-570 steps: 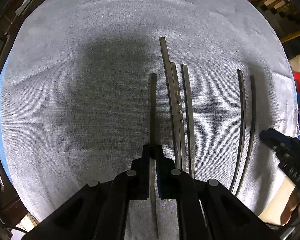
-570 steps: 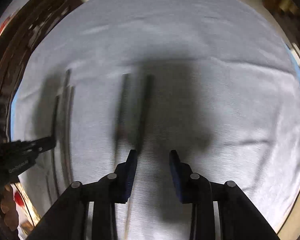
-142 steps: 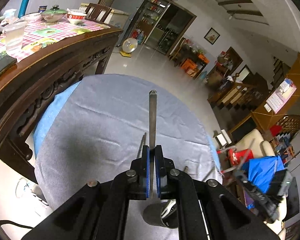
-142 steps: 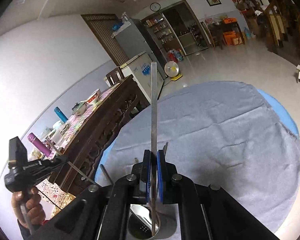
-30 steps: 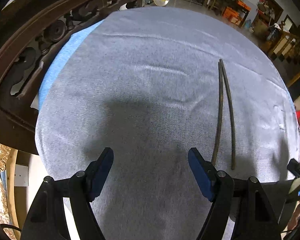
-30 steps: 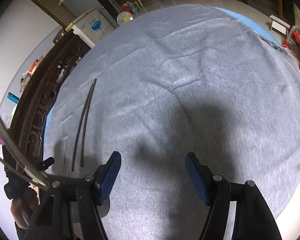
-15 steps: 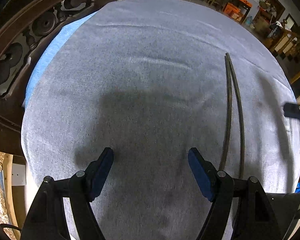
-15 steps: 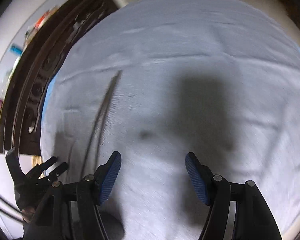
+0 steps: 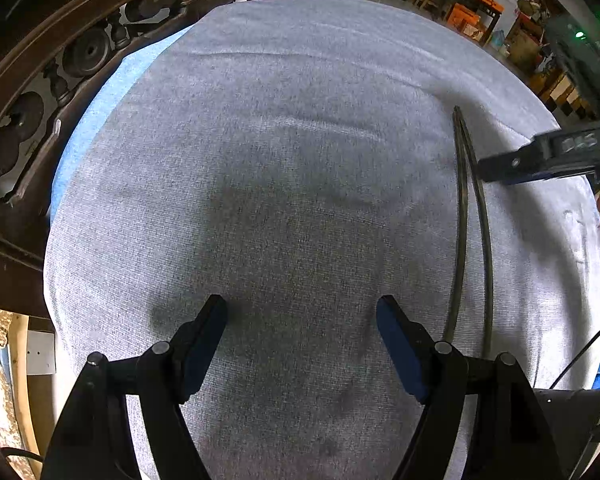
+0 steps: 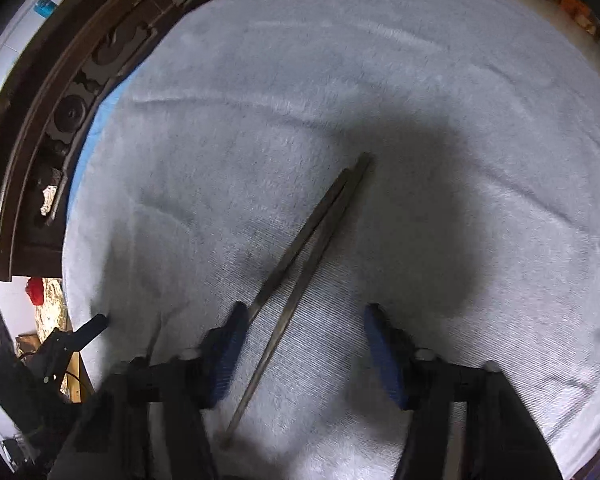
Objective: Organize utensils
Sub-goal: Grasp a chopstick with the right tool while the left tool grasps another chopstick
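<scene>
- Claw fingers frame the bottom of each wrist view; the left claw (image 9: pixel 300 312) stands wide apart over bare grey cloth (image 9: pixel 300 180), nothing between its blue pads.
- Right claw (image 10: pixel 302 322) points down at the same cloth; its jaws have just been closing, yet a clear gap remains and neither pad presses on anything.
- Between the right claw's fingers lies 1 of the 2 dark chopsticks (image 10: pixel 300 276), flat on the cloth and running diagonally up to the right; the other passes just beside the left finger's pad (image 10: pixel 228 344), and whether it touches that pad cannot be told.
- The 2 chopsticks meet at their far ends and spread apart toward the camera.
- In the left wrist view the same pair (image 9: pixel 466 232) lies to the right of the left claw, apart from it, with the right claw's black body (image 9: pixel 548 154) reaching in from the right edge just beside their far ends.
- In the right wrist view the left claw (image 10: pixel 84 330) shows at the lower left, at the cloth's edge.
- The round worktop (image 9: pixel 100 92) shows a blue layer under the cloth at its left rim.
- Dark carved wooden furniture (image 9: pixel 72 44) stands beyond that rim.
- Farther off, a tiled floor and cluttered shelves are blurred.
</scene>
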`<state>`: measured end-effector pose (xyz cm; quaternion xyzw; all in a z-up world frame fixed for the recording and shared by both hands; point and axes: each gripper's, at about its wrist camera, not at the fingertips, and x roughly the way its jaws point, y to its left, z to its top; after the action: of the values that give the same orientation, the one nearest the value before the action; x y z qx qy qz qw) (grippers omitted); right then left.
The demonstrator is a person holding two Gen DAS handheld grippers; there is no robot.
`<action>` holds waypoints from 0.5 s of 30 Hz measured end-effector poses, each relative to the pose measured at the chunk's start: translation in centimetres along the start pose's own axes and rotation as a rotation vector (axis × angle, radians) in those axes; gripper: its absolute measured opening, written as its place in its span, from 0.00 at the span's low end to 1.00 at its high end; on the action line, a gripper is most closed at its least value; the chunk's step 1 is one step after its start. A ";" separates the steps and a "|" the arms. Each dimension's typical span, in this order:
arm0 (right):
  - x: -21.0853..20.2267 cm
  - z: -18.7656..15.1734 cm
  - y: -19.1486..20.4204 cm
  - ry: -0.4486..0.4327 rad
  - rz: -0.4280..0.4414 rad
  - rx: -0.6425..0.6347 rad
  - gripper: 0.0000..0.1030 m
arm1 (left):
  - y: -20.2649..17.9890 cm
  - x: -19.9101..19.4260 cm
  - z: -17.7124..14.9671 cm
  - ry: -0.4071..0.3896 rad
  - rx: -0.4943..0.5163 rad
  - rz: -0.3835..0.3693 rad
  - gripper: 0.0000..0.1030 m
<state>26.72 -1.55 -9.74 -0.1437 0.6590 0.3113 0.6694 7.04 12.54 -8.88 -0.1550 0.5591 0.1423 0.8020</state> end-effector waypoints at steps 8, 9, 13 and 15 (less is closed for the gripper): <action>0.0 -0.6 0.2 0.002 -0.204 -0.086 0.08 | -0.3 -0.2 -0.4 0.012 0.008 -0.006 0.75; -0.2 -0.8 -0.7 0.001 -0.237 -0.078 0.08 | -0.4 -0.3 -0.4 0.012 0.011 -0.007 0.75; -0.8 -1.2 -3.7 0.018 -0.183 -0.005 0.10 | -0.8 -0.5 1.1 0.005 0.029 -0.020 0.75; -0.9 -1.2 -4.2 0.021 -0.176 -0.002 0.11 | -1.5 -0.7 2.8 -0.007 0.048 -0.040 0.75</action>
<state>28.38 -5.71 -9.93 -0.2050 0.6503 0.2506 0.6872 9.75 12.27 -7.14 -0.1463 0.5563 0.1134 0.8101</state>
